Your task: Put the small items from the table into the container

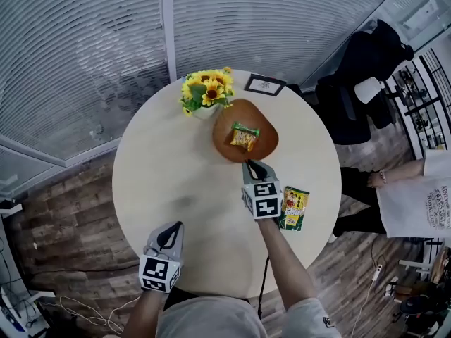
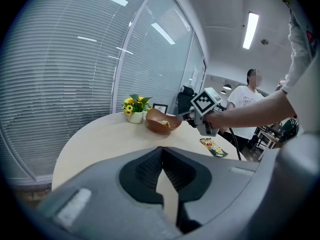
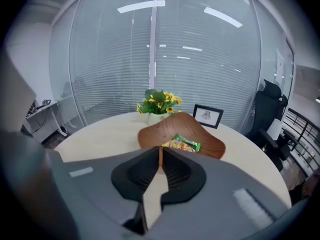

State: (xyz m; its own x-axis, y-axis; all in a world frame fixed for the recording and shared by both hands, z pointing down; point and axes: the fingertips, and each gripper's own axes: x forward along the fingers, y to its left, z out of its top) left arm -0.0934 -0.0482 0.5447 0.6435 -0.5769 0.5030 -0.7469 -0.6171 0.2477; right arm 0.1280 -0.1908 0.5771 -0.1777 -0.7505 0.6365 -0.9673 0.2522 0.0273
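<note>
Plainly, one snack packet (image 1: 244, 136) is already held in the wooden bowl (image 1: 224, 148). The other packet (image 1: 294, 208) is left on the table (image 1: 162, 174) just right of the right gripper (image 1: 252, 166), its long axis pointed away from the person. Both pairs of jaws are kept nearly together and empty (the left gripper (image 1: 169, 235) is parked well apart).

I'm looking at a round, pale table (image 1: 162, 174) on a dark wood-plank floor (image 1: 63, 217). Past its far edge runs a glass wall (image 1: 84, 48) hung with horizontal blinds and split by a white post (image 1: 168, 27). A black office chair (image 1: 356, 83) stands far right, near a dark shelf rack (image 1: 423, 94). Long ceiling lights (image 2: 250, 30) glow overhead. White cables (image 1: 77, 305) lie on the floor, near left.
</note>
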